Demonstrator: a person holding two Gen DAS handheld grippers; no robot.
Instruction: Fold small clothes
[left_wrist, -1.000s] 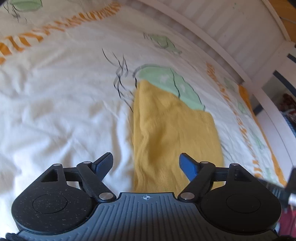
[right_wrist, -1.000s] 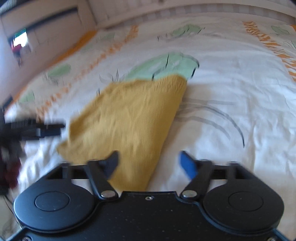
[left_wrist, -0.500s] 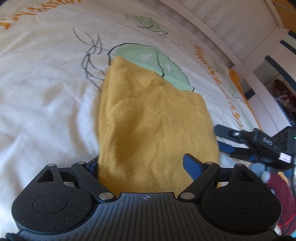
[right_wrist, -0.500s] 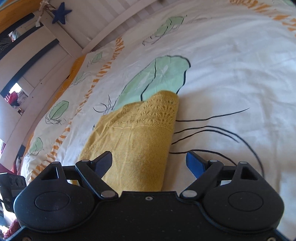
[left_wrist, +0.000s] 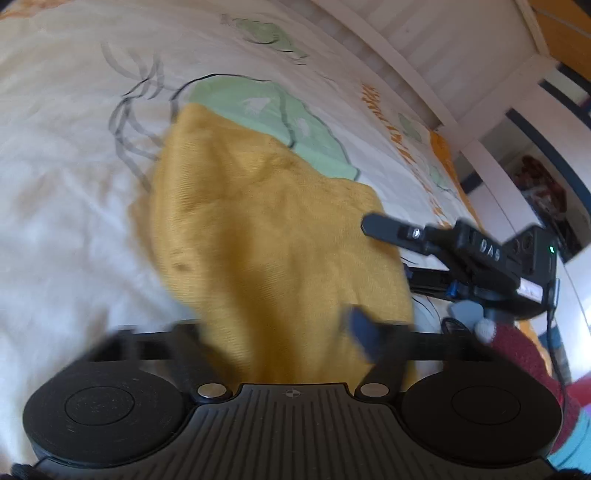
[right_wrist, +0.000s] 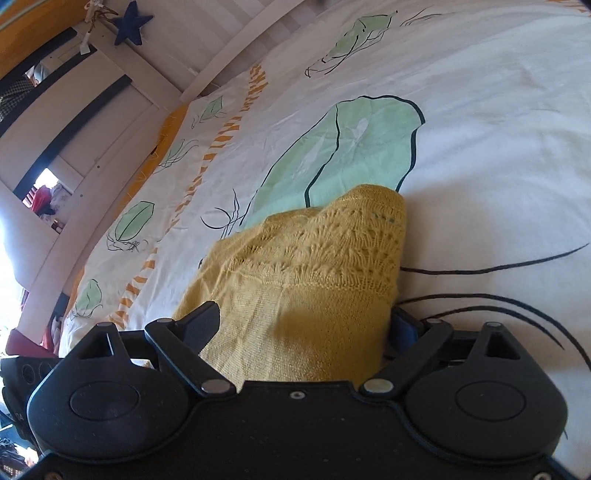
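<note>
A mustard-yellow knitted garment (left_wrist: 266, 229) lies folded on the bed, its lace-patterned hem (right_wrist: 332, 243) at the far end in the right wrist view. My left gripper (left_wrist: 280, 328) is at the near end, blurred. Its jaws are closing with the cloth bunched between them, and the cloth hides the left finger. My right gripper (right_wrist: 306, 319) straddles the garment's other side and is also closing. The cloth fills the gap and partly covers the blue right pad (right_wrist: 404, 326). The left wrist view shows the right gripper (left_wrist: 388, 247) at the cloth's right edge.
The garment rests on a white bedcover (left_wrist: 55, 221) printed with green leaves (right_wrist: 354, 147) and orange stripes. A white slatted bed rail (left_wrist: 424, 44) runs along the far side. A dark red sleeve (left_wrist: 524, 350) sits behind the right gripper. A blue star (right_wrist: 131, 24) hangs on the frame.
Both grippers have moved forward and down onto the yellow garment, so the cloth now lies between each pair of fingers. Both pairs of jaws have narrowed. The right gripper rolled and came into the left view.
</note>
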